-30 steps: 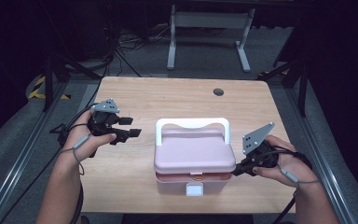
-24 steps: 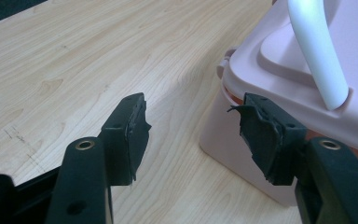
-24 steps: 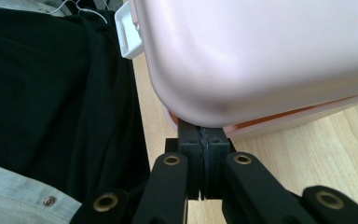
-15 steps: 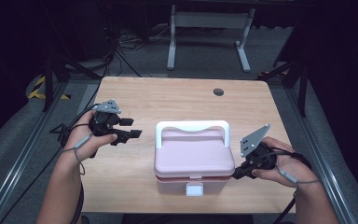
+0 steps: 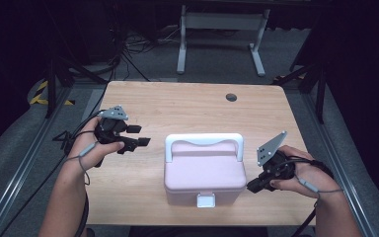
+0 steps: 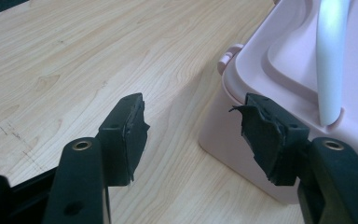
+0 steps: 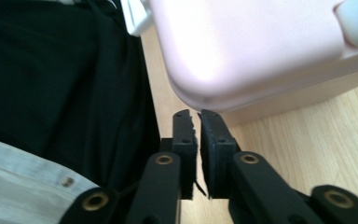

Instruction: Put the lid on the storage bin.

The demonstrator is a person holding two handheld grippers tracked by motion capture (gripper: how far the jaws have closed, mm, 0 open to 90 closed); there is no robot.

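Observation:
A pink lidded box (image 5: 205,170) with a white handle (image 5: 203,140) and a white front latch (image 5: 206,200) stands on the wooden table (image 5: 187,106), near its front edge. My left gripper (image 5: 140,136) hovers left of the box, open, jaws pointing at its left side; in the left gripper view the box's corner (image 6: 242,112) lies just beyond the gripper (image 6: 193,133). My right gripper (image 5: 252,186) is at the box's front right corner, shut with nothing held; the right gripper view shows the gripper (image 7: 198,122) right under the box's rounded lid edge (image 7: 223,88).
A round cable hole (image 5: 231,97) sits at the table's back right. Behind the table stands a white metal frame (image 5: 219,29) on the floor, with cables (image 5: 128,47) to its left. The table's front edge is close to my right gripper.
My right gripper has crept a little toward the box's front right corner. My left gripper has stayed nearly still, left of the box.

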